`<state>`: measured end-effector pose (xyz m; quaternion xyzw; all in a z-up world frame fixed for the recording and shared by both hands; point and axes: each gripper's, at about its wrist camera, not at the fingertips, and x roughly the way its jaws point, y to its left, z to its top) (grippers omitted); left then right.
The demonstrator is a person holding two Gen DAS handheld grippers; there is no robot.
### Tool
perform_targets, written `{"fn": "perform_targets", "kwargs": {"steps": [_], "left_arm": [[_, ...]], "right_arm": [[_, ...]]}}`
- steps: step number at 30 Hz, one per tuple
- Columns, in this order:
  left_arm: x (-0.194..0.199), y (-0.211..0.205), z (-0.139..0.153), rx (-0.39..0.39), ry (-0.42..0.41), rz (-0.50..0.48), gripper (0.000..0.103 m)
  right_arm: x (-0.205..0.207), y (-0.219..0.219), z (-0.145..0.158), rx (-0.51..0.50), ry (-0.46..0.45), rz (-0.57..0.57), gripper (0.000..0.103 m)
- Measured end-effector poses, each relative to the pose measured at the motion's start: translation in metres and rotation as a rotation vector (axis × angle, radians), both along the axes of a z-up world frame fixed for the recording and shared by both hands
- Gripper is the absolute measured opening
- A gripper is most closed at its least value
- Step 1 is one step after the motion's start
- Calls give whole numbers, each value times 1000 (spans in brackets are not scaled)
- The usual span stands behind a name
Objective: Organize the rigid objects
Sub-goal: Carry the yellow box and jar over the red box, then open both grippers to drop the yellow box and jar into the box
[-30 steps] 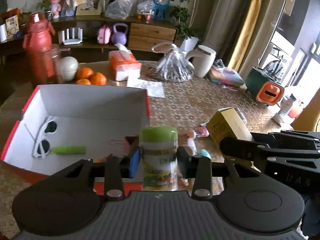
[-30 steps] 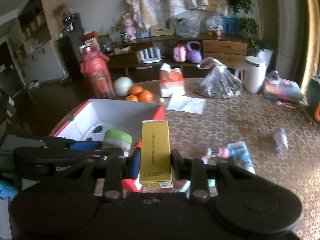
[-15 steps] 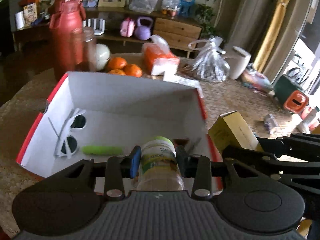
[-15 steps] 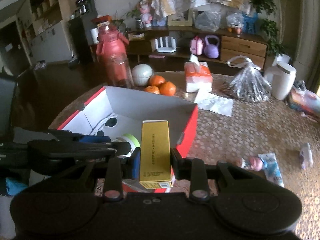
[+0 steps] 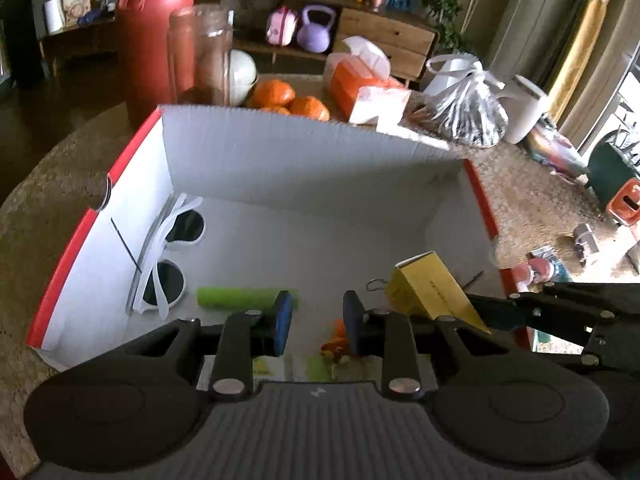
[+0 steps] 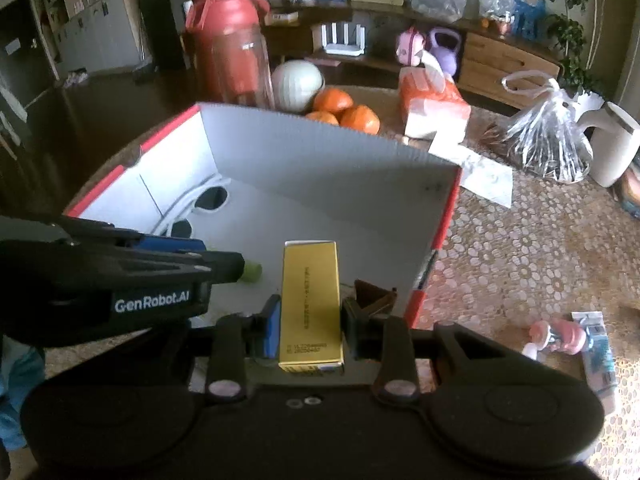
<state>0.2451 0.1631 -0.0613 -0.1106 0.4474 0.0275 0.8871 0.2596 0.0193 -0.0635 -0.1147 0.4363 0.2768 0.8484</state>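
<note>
White corrugated card lined the one open box [image 5: 320, 184], red on its outer rim, which filled the middle of both views. Inside it were counted one pair of white sunglasses [image 5: 168, 256] at the left wall, one green cylinder [image 5: 244, 298] lying with its long axis across the frame, and one binder clip [image 6: 374, 294] by the right wall. One yellow carton [image 6: 311, 304] was clenched between the pads of the right gripper [image 6: 308, 326], its long axis running up the frame and away from the camera, over the box floor at lower centre. The left gripper [image 5: 318, 322] was seen with its jaws just closing further, nothing gripped between them; a labelled container could be made out only partly beneath it. Three oranges [image 6: 340, 110] were counted beyond the far wall, beside one red bottle [image 6: 230, 36].
</note>
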Motion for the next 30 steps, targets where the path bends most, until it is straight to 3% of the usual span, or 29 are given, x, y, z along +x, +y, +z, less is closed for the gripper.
{"fn": "perform_targets", "kwargs": {"steps": [13,21,30], "left_arm": [[1,5,-13,11,34,24,28],[-12,-4,6,36,-1,10,28],[-32,-21,36,63,-52,-8,29]], "right_arm": [[-7,-2,4,25,-2,17,41],[-25,-22,28,100,-21,27,55],[-47,-48,56,172,-60,32,62]]}}
